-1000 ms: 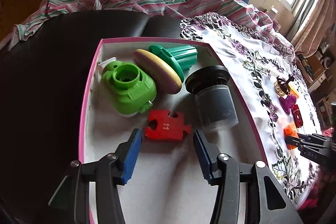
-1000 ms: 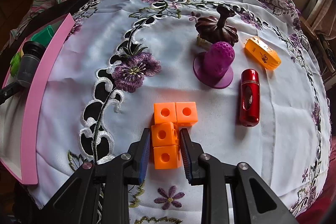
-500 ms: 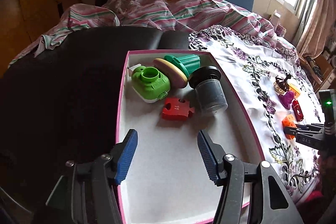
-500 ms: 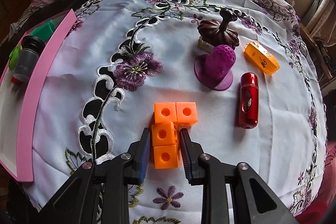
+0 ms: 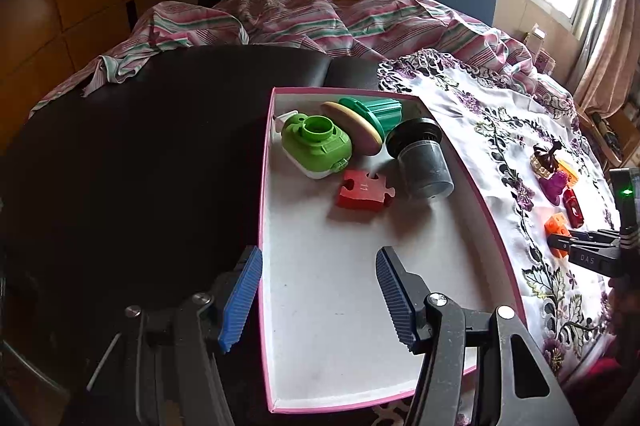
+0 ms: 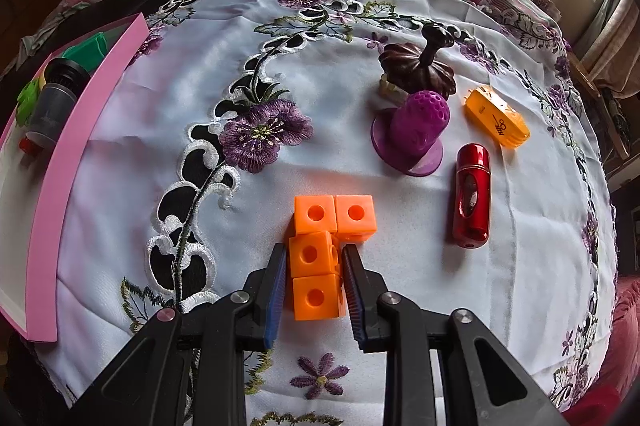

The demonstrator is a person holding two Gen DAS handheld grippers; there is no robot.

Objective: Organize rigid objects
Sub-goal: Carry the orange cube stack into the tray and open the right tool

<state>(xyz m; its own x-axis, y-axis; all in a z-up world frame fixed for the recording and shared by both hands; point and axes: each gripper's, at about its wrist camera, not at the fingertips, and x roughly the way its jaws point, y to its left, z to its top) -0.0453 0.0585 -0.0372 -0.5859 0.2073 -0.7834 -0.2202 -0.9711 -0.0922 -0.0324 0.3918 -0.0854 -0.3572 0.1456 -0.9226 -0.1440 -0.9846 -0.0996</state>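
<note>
1. Progress check: the pink-rimmed tray point(image 5: 266, 226) holds 4 sorted things so far, all bunched at its upper end: a green plastic housing point(image 5: 316, 145), a teal ribbed piece with a tan disc point(image 5: 370, 120), a dark grey cylinder point(image 5: 424, 162) and a red puzzle piece point(image 5: 364, 189). The lower half of the tray is bare.
2. What's left: 5 items sit on the embroidered tablecloth point(image 6: 200, 98). That's the orange cube cluster point(image 6: 320, 254) at lower centre, a red capsule-shaped case point(image 6: 472, 194), a purple knobbed stand point(image 6: 416, 130), an orange clip-like box point(image 6: 496, 124) and a dark brown pumpkin-shaped lid point(image 6: 418, 66), all upper right. So I'd say not quite halfway.
3. The right gripper point(image 6: 316, 278) angles steeply down, clamped tight on the 2 near cubes of the cluster, not lifted as far as I can tell.
4. The left gripper point(image 5: 320, 298) tilts down over the tray's lower left rim. Its jaws have just been opening, with nothing between them.
</note>
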